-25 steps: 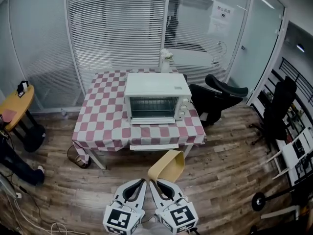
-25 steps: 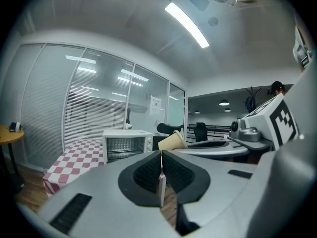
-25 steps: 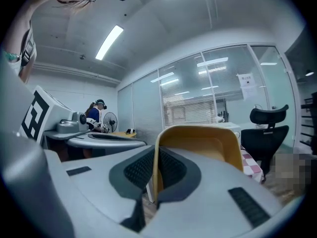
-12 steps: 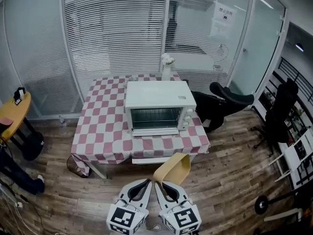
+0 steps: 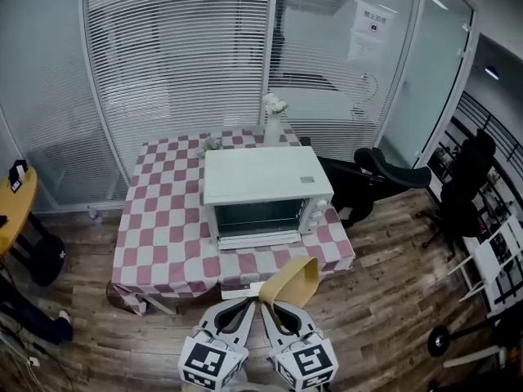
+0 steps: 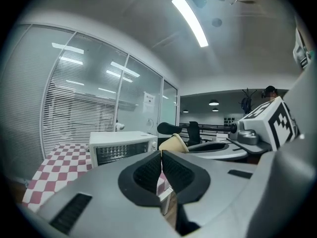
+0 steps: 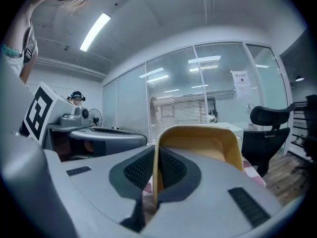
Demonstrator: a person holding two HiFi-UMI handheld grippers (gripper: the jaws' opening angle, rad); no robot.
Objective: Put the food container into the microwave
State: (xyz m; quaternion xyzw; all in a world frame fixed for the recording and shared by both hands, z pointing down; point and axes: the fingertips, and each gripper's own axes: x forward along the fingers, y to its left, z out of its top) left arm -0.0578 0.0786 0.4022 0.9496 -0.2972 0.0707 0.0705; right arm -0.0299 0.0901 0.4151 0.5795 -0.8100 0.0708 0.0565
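A tan food container hangs in front of the table, its rim clamped by my right gripper. In the right gripper view the container rises from between the shut jaws of the right gripper. My left gripper sits just left of it, shut with nothing between its pads. The white microwave stands on the checked table, door closed, facing me. It also shows in the left gripper view as the microwave.
A vase with flowers stands behind the microwave. A black office chair is right of the table. A yellow side table is at the far left. Glass walls with blinds run behind. The floor is wood.
The view has moved closer to the table and shifted left; the microwave looks larger. Both grippers stay low in front, the right still holding the container.
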